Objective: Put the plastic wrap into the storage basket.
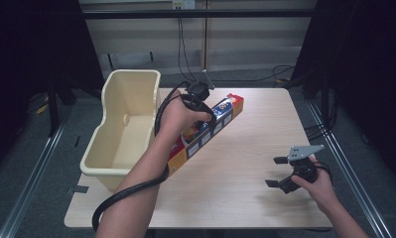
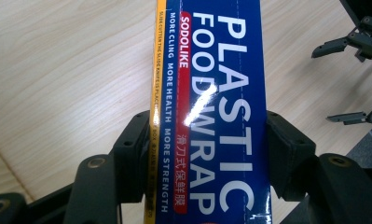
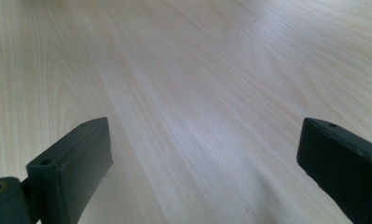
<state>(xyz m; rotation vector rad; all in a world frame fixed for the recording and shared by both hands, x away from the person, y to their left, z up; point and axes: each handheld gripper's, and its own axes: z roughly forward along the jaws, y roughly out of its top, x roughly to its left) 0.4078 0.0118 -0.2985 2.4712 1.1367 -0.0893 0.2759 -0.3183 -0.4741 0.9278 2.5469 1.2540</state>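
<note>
The plastic food wrap box [image 1: 205, 133] lies diagonally across the left-centre of the desk [image 1: 245, 148], one end pointing toward the far edge and the other running down alongside the cream plastic bin [image 1: 123, 126]. It's a long blue box with an orange-yellow strip, and in the left gripper view you can read "PLASTIC FOOD WRAP" and "SODOLIKE" on it [image 2: 211, 116]. The left gripper [image 2: 207, 154] has its two black jaws pinching the box from both long sides, pads right up against it, with the person's left hand [image 1: 178, 116] on top in the high view. The bin sits at the desk's left edge, partly overhanging it. The right gripper [image 1: 280, 172] hangs near the front right corner, well apart from the box, jaws spread wide over bare wood [image 3: 197, 84], gripping nothing.
</note>
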